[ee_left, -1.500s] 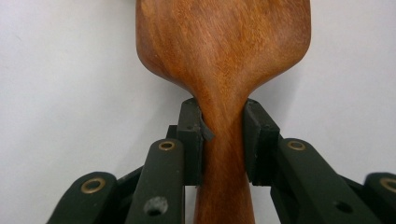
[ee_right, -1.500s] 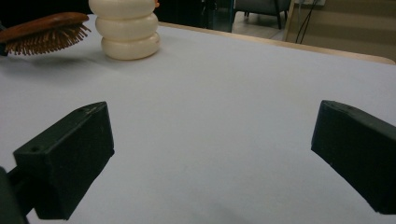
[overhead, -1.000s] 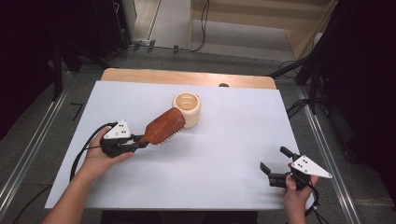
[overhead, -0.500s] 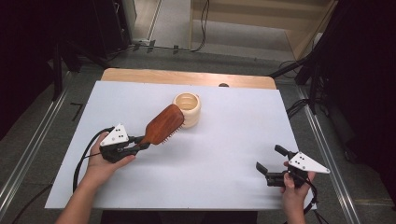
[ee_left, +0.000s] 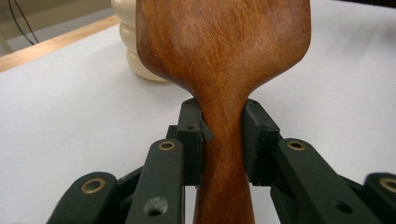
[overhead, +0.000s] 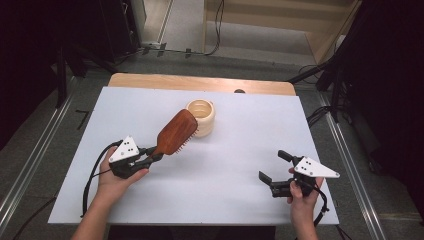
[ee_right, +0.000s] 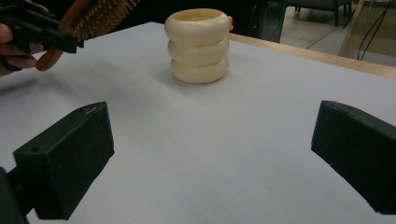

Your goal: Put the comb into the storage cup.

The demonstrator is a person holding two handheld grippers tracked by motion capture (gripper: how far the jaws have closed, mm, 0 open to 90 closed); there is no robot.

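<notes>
A brown wooden hairbrush point(overhead: 175, 131) hangs tilted above the white table, bristles down, its head close beside a cream ribbed cup point(overhead: 201, 118). My left gripper point(overhead: 156, 156) is shut on the brush's neck; in the left gripper view both pads pinch the handle point(ee_left: 224, 140) below the paddle, with the cup point(ee_left: 135, 56) behind it. My right gripper point(overhead: 272, 165) is open and holds nothing, near the table's front right. In the right gripper view its jaws point(ee_right: 212, 154) stand wide apart, pointing toward the cup point(ee_right: 199, 45), with the brush point(ee_right: 100, 16) at the upper left.
The white tabletop point(overhead: 250, 125) has a wooden strip point(overhead: 200, 82) along its far edge. Metal rails run along both sides of the table, with cables on the floor beyond. The left gripper's cable trails by the person's left hand point(overhead: 112, 182).
The right gripper has shifted a little to the left and risen slightly, still open. The left gripper and the brush have barely moved.
</notes>
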